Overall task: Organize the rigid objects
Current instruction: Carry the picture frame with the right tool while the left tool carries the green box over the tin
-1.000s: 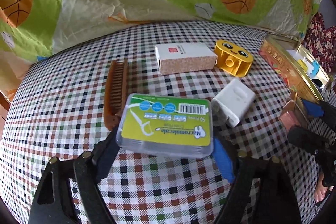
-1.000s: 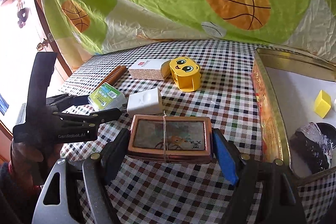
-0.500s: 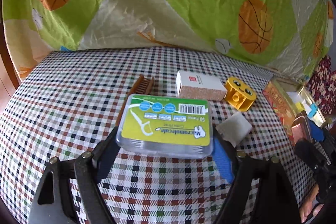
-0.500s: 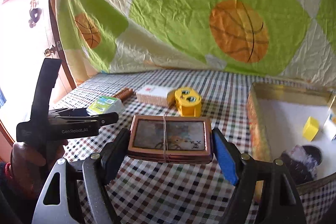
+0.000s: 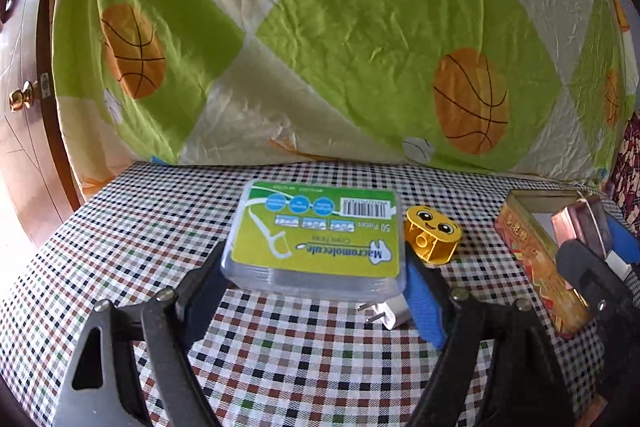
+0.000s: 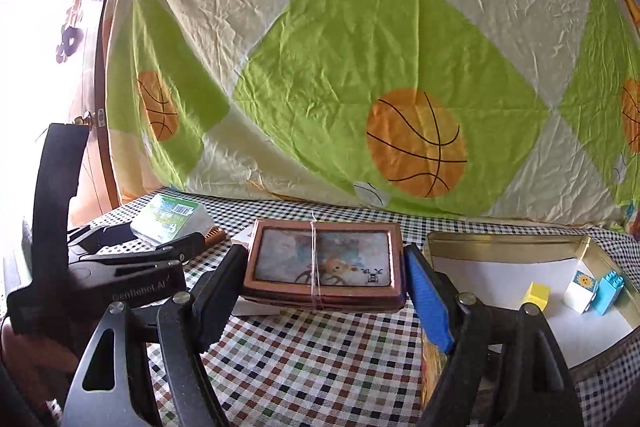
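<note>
A green-and-cream sheet (image 6: 360, 67) printed with basketballs hangs behind the checked table (image 5: 304, 359). Toward the right side of the table, seen from the right wrist, sits the open tin (image 6: 500, 241), its gold wall just beside the right gripper's blue pad. Inside the tin, on its white floor, lie a yellow cube (image 6: 538, 294), a white block (image 6: 579, 287) with a sun face and a blue block (image 6: 609, 287), the last two touching near the tin's far right corner.

The left gripper (image 5: 316, 275) pinches a clear floss box (image 5: 318, 235) with a green label, held clear of the table, well left of the tin. The right gripper (image 6: 324, 271) pinches a copper-framed case (image 6: 322, 263) bound with a thin thread, held just left of the tin's near wall.

On the table left of the tin stands a yellow smiling-face block (image 5: 432, 233). Nearer the camera, under the floss box, a white plug (image 5: 390, 313) shows its two prongs. A brown comb (image 6: 216, 235) peeks out behind the left gripper, far left of the tin.
</note>
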`<state>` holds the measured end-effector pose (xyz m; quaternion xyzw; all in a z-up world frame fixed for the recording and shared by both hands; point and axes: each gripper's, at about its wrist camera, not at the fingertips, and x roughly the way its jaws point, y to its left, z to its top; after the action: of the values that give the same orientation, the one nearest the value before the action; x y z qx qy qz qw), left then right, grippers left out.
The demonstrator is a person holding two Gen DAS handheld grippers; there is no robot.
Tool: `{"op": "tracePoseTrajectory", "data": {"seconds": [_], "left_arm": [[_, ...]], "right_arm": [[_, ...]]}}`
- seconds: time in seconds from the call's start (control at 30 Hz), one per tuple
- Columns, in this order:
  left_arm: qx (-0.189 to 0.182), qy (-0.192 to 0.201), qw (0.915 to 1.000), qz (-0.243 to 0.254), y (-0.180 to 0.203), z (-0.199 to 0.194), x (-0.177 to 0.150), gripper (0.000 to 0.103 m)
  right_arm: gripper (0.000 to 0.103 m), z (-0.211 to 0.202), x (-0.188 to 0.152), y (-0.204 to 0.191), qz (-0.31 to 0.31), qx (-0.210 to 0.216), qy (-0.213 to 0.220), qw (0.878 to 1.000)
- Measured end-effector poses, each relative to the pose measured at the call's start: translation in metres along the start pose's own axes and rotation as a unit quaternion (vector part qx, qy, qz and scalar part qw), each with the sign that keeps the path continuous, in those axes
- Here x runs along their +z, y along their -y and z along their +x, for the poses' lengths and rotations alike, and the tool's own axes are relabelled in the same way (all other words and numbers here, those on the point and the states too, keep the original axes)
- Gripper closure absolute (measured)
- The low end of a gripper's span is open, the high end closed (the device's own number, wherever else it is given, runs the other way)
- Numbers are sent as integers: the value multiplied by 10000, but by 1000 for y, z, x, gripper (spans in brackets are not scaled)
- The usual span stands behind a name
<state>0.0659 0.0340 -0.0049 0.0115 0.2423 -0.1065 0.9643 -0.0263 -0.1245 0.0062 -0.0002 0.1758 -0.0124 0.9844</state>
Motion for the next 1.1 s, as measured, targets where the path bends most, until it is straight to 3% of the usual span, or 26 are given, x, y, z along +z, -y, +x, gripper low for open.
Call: {"op": "tracePoseTrajectory", "data": {"seconds": [0.23,0.53,1.1], "left_arm": [[359,-23,9987,-358,9,-3,-5,22],[566,168,9982,-75,32,-13,-9,22],[436,255,9987,-28,53,-24,-12,22]], "right_arm": [[23,-4,-1,1,-94,-217,77,9997],[23,-9,-1,7,-244,-335,170,9990],[23,-20,-7,27,-495,-529,262,9970]]}}
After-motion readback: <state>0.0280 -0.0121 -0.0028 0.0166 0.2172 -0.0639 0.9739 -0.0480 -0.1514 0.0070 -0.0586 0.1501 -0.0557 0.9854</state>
